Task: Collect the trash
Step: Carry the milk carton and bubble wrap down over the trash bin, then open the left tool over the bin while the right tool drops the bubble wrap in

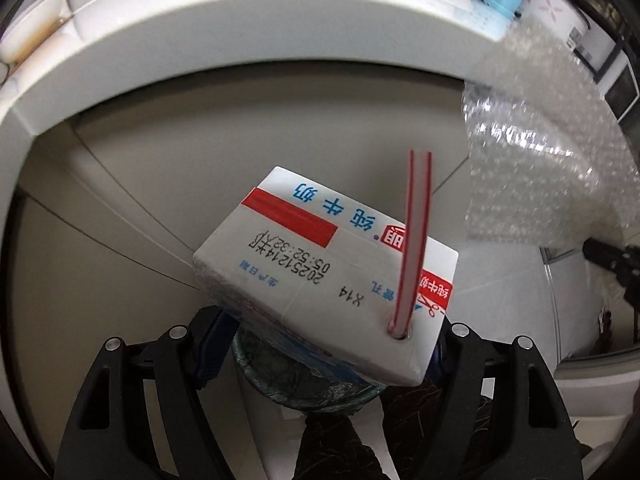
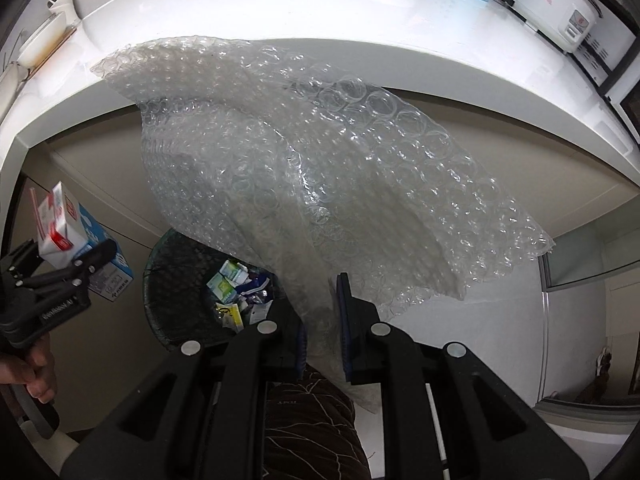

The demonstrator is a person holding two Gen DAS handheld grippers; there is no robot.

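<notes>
The left gripper grasps a milk carton, straw still in it, directly above the lined waste bin. The right gripper is clenched on a hanging bubble wrap sheet, beside the white counter. Recommended: bring each item squarely over the bin mouth before release, and lower the broad sheet well inside so it cannot drape over the rim.

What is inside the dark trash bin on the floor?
The right wrist view shows the trash bin holding small green-and-white cartons and mixed wrappers. The bubble wrap and right gripper cover its far side.
</notes>
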